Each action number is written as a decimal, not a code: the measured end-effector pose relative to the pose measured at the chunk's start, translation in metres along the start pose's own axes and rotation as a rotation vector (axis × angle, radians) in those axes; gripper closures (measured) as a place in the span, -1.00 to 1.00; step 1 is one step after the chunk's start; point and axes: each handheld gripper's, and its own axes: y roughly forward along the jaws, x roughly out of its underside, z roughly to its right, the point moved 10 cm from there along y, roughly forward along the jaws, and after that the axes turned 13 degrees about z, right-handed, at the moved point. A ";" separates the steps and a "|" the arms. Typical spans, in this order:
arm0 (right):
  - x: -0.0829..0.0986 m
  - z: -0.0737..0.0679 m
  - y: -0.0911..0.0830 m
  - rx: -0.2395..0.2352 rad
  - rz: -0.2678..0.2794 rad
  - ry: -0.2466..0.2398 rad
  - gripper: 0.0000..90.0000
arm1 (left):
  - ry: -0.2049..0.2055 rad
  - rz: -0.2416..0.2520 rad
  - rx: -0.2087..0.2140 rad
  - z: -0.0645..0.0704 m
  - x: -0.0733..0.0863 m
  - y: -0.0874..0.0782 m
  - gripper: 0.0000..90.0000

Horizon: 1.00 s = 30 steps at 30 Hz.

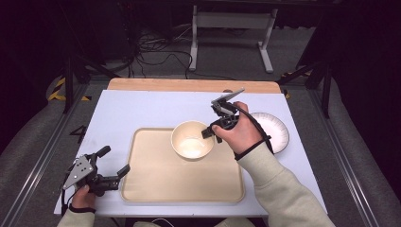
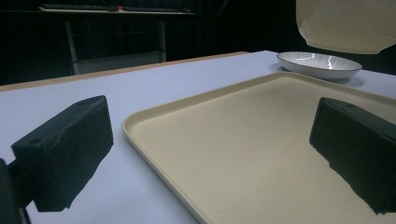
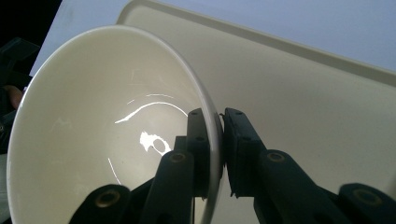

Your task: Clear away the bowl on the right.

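Over a white counter (image 1: 142, 109): left gripper idle at the near-left corner, right gripper gripping a bowl above a tray.

At far left, left gripper (image 1: 113, 161) held low by a hand (image 1: 84, 191), jaws spread wide, one to each side of the tray's near-left rim in the left gripper view, nothing between them. Toward the middle, beige tray (image 1: 156, 177) flat on the counter. Above its far part, cream bowl (image 1: 191, 140), lifted clear of the tray in the left gripper view. On the bowl's right rim, right gripper (image 1: 211, 131), jaws pinched tight, one inside the wall, one outside. At far right, white plate (image 1: 276, 130) on the counter, just beyond the tray's right edge.
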 end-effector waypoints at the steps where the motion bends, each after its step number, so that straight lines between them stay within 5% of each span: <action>1: 0.000 -0.001 0.001 -0.001 -0.001 0.003 0.80 | 0.000 0.000 0.000 0.000 0.000 0.000 -0.99; 15: 0.020 0.000 0.040 -0.007 -0.048 0.008 0.80 | 0.000 -0.003 0.001 0.000 0.000 0.000 -0.99; 30: 0.035 -0.001 0.063 -0.001 -0.075 0.005 0.80 | 0.001 -0.003 0.000 0.000 0.000 0.000 -1.00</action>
